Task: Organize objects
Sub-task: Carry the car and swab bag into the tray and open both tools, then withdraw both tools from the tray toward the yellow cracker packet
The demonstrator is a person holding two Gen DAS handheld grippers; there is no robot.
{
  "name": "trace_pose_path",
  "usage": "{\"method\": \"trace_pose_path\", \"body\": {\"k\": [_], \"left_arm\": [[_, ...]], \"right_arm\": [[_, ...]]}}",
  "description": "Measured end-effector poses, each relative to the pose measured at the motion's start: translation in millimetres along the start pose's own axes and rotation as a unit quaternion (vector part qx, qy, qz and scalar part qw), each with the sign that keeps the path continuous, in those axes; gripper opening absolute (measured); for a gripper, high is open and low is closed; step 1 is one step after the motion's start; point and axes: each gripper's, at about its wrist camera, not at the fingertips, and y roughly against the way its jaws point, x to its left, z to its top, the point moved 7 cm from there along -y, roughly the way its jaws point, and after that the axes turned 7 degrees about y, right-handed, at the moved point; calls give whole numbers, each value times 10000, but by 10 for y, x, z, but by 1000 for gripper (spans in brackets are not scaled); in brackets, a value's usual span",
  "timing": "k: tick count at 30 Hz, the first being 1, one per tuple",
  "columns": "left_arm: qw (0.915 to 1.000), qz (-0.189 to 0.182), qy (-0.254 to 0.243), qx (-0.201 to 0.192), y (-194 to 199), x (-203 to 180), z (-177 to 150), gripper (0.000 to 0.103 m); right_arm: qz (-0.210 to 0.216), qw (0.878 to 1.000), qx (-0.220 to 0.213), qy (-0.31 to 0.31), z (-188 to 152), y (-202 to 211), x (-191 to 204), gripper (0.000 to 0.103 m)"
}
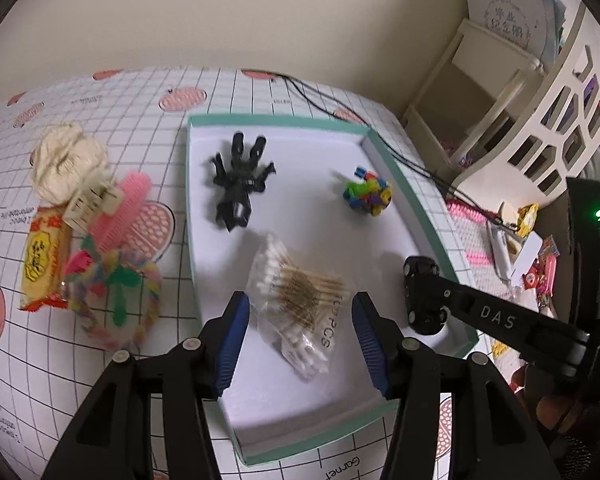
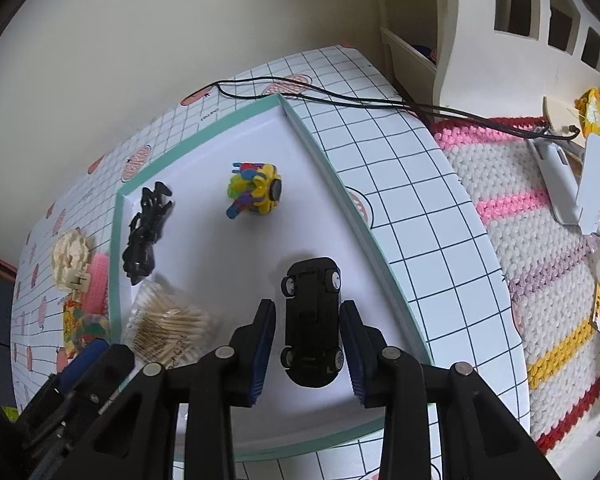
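Observation:
A shallow white tray with a teal rim [image 1: 404,200] [image 2: 204,136] holds a black robot toy [image 1: 238,184] [image 2: 144,236], a colourful block toy [image 1: 368,196] [image 2: 254,194], a bag of cotton swabs [image 1: 300,304] [image 2: 168,328] and a black toy car [image 2: 312,320] [image 1: 422,292], upside down. My left gripper [image 1: 300,340] is open, its fingers on either side of the swab bag, not closed on it. My right gripper [image 2: 308,352] is open around the car, with small gaps on both sides.
Left of the tray on the checked cloth lie a cream hair claw [image 1: 66,160], a pink comb [image 1: 122,208], a yellow snack packet [image 1: 46,260] and a colourful bagged toy [image 1: 116,292]. A black cable [image 2: 340,98] runs behind. A white shelf [image 1: 540,120] and crocheted mat [image 2: 540,240] are right.

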Motion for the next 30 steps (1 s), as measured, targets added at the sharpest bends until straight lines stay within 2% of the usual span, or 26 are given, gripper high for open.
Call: {"method": "trace_pose_path", "body": {"k": [3,5,7,9,10,16,18,20,22,24,30], "left_arm": [[9999,77,71,-110,41,57,43,62],[9997,154,125,-150,41,108,63,63],[9995,192,171,-160,51,161,70,65],[9992,268,192,-228,58,212,79,72],[9990,305,191,-266,60,234,80,81],[9980,344,304,-429,79,316,106,92],[9974,336,352,-529,104,337,124,102],[9967,299,418,-631,144,356,149,103],[9963,247,466,-682,166,367,165,103],[9959,235,528,-700,188,391,175,103],[9949,242,668,-709,219,479,180,103]], "right_arm": [[-20,10000,-17,85,-11,5,27,36],[3,9999,-35,109,-9,4,35,38],[36,9999,-71,110,-6,10,47,45],[11,9998,-113,132,-3,17,54,50],[4,9998,-135,142,1,20,56,57],[16,9994,-255,241,14,39,79,72],[8,9992,-275,274,20,41,84,73],[16,9991,-290,320,24,42,98,77],[-11,9987,-319,387,24,44,118,89],[-59,9984,-342,437,25,45,135,95],[-120,9973,-426,583,27,44,221,103]]}}
